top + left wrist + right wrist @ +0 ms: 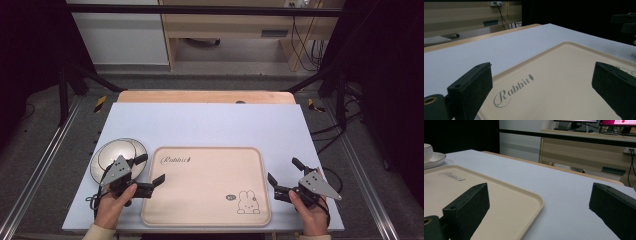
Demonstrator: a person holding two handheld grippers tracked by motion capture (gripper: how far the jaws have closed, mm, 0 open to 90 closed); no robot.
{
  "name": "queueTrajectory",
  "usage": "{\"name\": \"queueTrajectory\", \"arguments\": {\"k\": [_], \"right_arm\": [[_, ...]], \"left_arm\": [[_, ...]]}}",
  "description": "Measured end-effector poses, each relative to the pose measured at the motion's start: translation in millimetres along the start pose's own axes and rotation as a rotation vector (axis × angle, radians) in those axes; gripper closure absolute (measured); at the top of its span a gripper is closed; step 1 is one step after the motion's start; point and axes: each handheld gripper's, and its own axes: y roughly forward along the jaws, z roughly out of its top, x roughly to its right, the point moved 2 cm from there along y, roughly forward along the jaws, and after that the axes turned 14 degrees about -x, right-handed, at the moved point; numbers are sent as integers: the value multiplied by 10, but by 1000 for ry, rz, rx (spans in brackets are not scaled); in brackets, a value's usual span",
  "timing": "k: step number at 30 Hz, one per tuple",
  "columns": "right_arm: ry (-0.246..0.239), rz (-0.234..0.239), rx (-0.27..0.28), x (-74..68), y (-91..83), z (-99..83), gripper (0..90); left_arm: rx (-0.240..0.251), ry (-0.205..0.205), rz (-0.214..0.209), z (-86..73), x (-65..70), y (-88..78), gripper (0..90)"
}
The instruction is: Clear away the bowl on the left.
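Note:
A beige tray [200, 192] printed with "Rabbit" and a small bunny lies flat in the middle of the pale mat. My left gripper [151, 169] is open at the tray's near left edge, with nothing between its jaws. In the left gripper view the gripper [541, 68] spans the tray's [564, 82] printed corner. My right gripper [283, 170] is open just off the tray's right edge. In the right gripper view the gripper [539, 195] straddles the tray's rim [537, 203] and bare mat.
A white saucer [107, 152] sits left of the tray, partly under my left hand; the right gripper view shows the saucer [435, 158] with a cup [427, 151] on it. The mat [210, 122] covers a wooden table [200, 96]. Black frame posts stand at both sides.

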Motion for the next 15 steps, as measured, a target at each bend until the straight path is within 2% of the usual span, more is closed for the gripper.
{"name": "queueTrajectory", "arguments": {"k": [9,12,14,15], "right_arm": [[5,-1,-7,4,1,2,32],[2,-1,-8,0,9,8,31],[4,2,-12,-12,16,15,31],[4,2,-12,-12,16,15,31]], "left_arm": [[9,14,6,54,15,-37,30],[22,6,22,90,-13,-67,31],[11,-19,74,156,-92,-55,41],[11,-19,74,156,-92,-55,42]]}}
